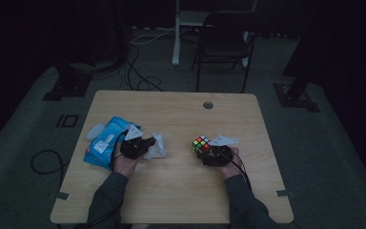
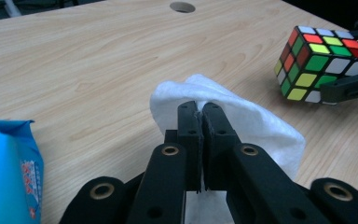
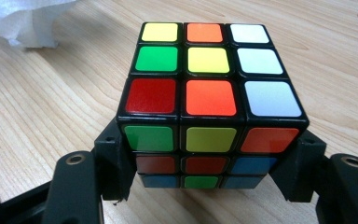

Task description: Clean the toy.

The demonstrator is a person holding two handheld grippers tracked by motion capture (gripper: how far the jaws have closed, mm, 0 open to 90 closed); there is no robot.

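The cube (image 1: 200,143) served as the landmark on the pale wooden tabletop (image 1: 176,114). It sat in the right half of the tabletop, toward the person's side, and the right tool (image 1: 208,150) was clamped on it: in the right gripper view its two black jaws pressed against the cube's (image 3: 209,98) lower sides, one on each flank, with the yellow, orange, white, green and red stickers of the top face turned up toward the camera. The cube appeared lifted or tilted slightly off the wood, though how far could not be told.

Well to the left of the cube, the left tool (image 1: 148,144) had its jaws drawn together on a white tissue (image 1: 157,147). In the left gripper view the jaw tips met with a thin fold of the tissue (image 2: 256,126) pinched between them, the rest of the sheet bulging beyond and drooping onto the wood. From there the cube (image 2: 321,63) showed up and to the right of the tissue, apart from it.

Farther left of the cube, beyond the tissue, a blue tissue pack (image 1: 104,145) lay flat near the tabletop's left edge. A round cable hole (image 1: 208,105) sat behind the cube, toward the far edge.
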